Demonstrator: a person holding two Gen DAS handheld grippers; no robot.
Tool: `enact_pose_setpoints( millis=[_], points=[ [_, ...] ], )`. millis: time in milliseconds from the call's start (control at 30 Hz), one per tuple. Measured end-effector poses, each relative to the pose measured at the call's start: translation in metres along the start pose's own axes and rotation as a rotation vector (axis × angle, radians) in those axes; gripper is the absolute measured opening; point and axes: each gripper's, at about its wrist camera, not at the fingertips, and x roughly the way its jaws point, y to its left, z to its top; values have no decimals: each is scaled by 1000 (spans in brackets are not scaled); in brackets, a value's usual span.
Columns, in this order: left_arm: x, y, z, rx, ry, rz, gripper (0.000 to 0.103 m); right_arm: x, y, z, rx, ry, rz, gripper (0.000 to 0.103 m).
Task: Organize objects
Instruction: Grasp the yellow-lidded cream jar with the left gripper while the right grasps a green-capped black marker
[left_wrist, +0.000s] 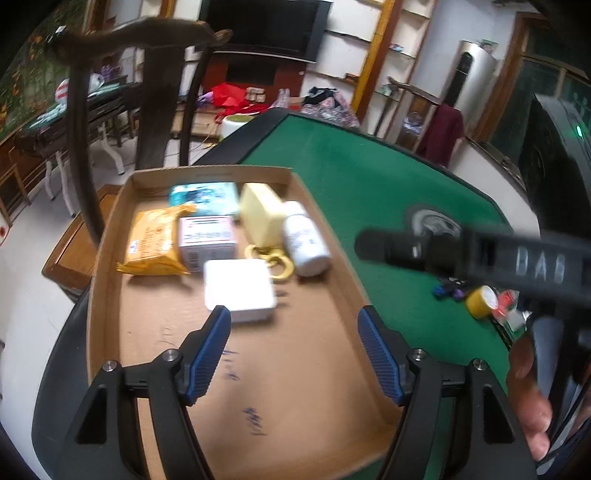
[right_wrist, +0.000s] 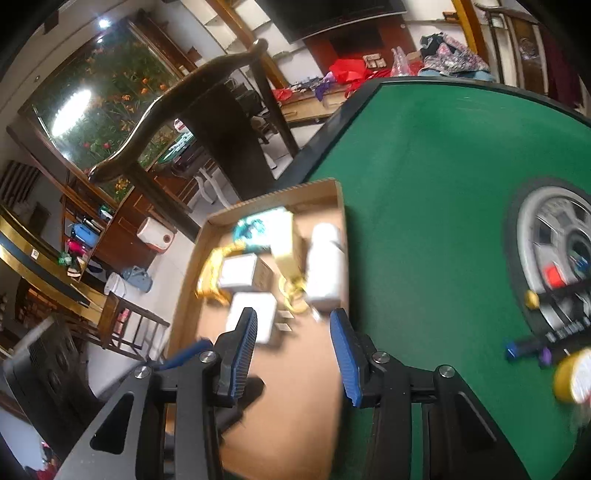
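A shallow cardboard tray (left_wrist: 325, 354) lies on the green table (left_wrist: 369, 173). In it are an orange packet (left_wrist: 153, 242), a teal pack (left_wrist: 205, 197), a white-pink box (left_wrist: 207, 242), a yellow block (left_wrist: 260, 214), a white bottle (left_wrist: 304, 240), yellow rings (left_wrist: 275, 264) and a white square adapter (left_wrist: 240, 290). My left gripper (left_wrist: 293, 341) is open and empty above the tray's near part. My right gripper (right_wrist: 291, 354) is open and empty over the tray (right_wrist: 295, 387), near the adapter (right_wrist: 255, 317) and the bottle (right_wrist: 325, 266). The right gripper's body (left_wrist: 498, 258) crosses the left wrist view.
A yellow tape roll (left_wrist: 480, 301) and small purple and blue items (left_wrist: 448, 291) lie on the felt to the right of the tray. The table's round centre hub (right_wrist: 557, 251) is at the right. A dark wooden chair (left_wrist: 147, 96) stands behind the tray.
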Motion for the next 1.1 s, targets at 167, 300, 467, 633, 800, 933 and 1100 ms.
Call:
enact_pose_setpoints(
  millis=[167,300,467,633,800,933,1100],
  points=[
    [-4,-40,-7,65,-1,-46,71,-49,-39,-37,23,-42,-29,46],
    [-2,-73,-19,108,19,-76,71,-92,-85,-66,60,-87,-81,45],
    [6,-115,-33,165,54,-114,71,-142,-159,-94,111,-143,-209,45],
    [20,-150,-47,227,97,-154,71,-149,-208,-99,182,-93,-253,46],
    [25,-164,-51,257,107,-176,71,-134,-203,-98,148,-64,-285,43],
    [28,-166,-54,279,115,-171,71,-118,-195,-101,84,-33,-334,19],
    [33,-170,-45,283,116,-181,71,-107,-172,-110,-12,18,-259,16]
  ],
)
